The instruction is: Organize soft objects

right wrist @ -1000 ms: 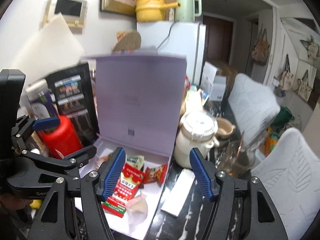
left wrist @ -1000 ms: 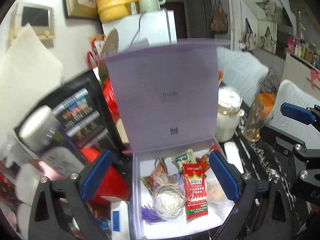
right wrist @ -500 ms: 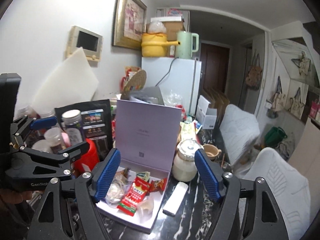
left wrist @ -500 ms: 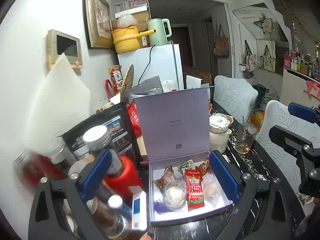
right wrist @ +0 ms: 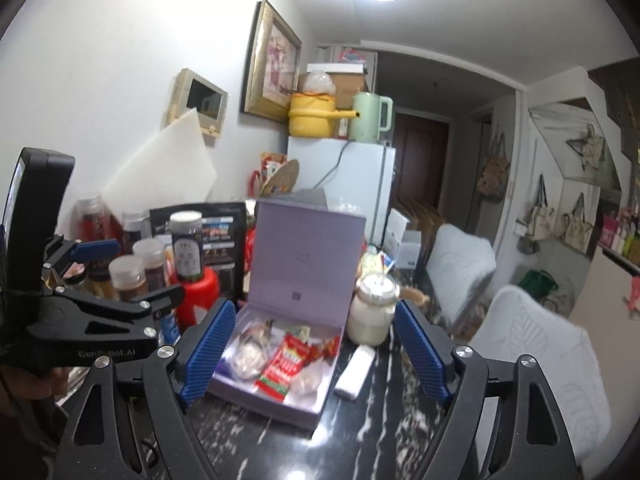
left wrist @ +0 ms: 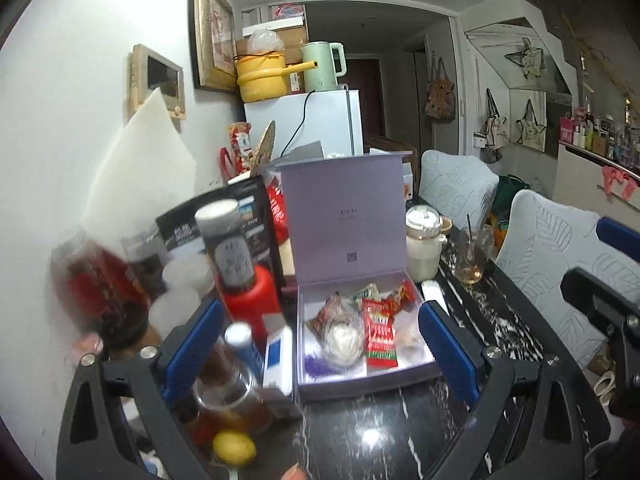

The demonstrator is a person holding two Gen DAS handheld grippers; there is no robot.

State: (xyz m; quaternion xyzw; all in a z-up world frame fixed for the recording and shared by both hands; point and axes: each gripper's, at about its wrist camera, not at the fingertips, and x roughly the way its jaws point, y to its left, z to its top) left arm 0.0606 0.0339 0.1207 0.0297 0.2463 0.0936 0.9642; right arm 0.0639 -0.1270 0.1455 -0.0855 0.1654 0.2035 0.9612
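A lilac box stands on the black marbled table with its lid upright. Inside lie soft snack packs: a red packet, a clear pouch with something white and smaller wrappers behind. My left gripper hangs open in front of the box, holding nothing. My right gripper is beside it on the right, its jaws opening, with nothing between the pads. Both are clear of the box.
Left of the box crowd a red bottle, jars and a glass bottle, with a lemon near the front. On its right are a white bar, a white lidded jar and a glass cup. Padded chairs line the table's right side.
Both grippers have drawn back and risen from the box, which now looks smaller and farther off. The right jaws have spread wider. The packets in the box have not moved.
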